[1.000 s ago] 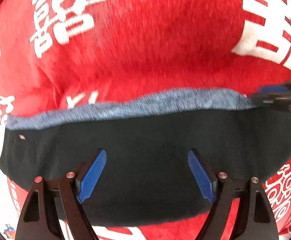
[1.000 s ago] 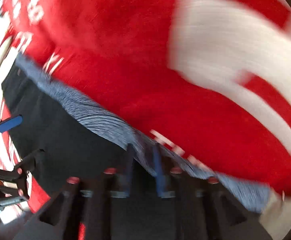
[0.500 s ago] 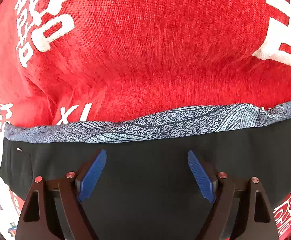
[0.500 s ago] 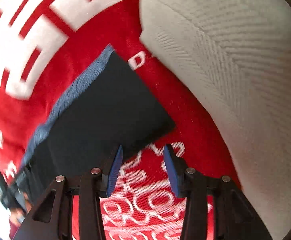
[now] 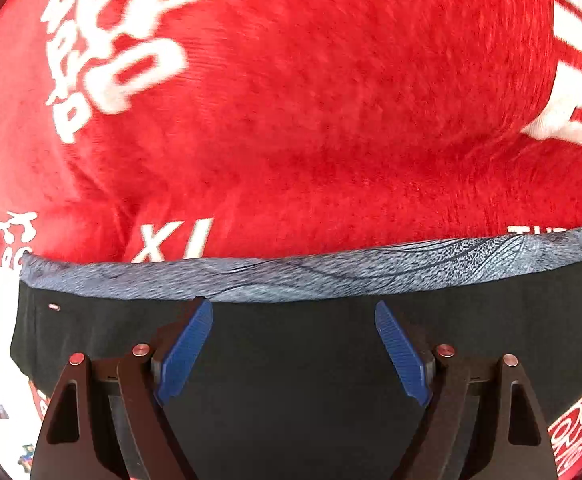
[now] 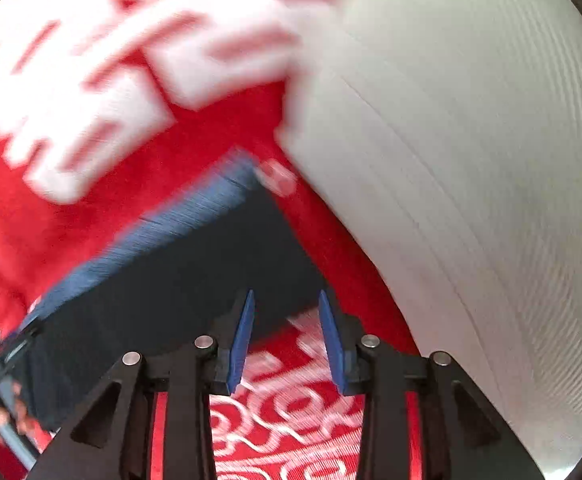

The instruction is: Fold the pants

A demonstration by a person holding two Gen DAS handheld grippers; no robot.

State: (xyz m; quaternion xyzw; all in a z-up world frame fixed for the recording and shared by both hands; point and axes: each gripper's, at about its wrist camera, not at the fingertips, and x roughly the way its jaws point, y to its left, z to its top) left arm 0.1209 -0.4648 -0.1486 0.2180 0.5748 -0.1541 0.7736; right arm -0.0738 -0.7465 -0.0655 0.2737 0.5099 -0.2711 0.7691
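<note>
Black pants (image 5: 291, 360) laid flat on red blanket (image 5: 311, 120), low in frame. Left gripper (image 5: 294, 350) held wide open above them. Right gripper (image 6: 287, 336) seen closing, nothing pinched, at pants corner beside white pillow (image 6: 471, 160).

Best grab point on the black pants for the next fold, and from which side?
Take the black pants at the near right corner, in front of the right gripper. Come from above the red blanket, one pad sliding under the edge. The pants lie flat, so only edges offer a pinch. The right jaws have just been closing, nothing between them.
</note>
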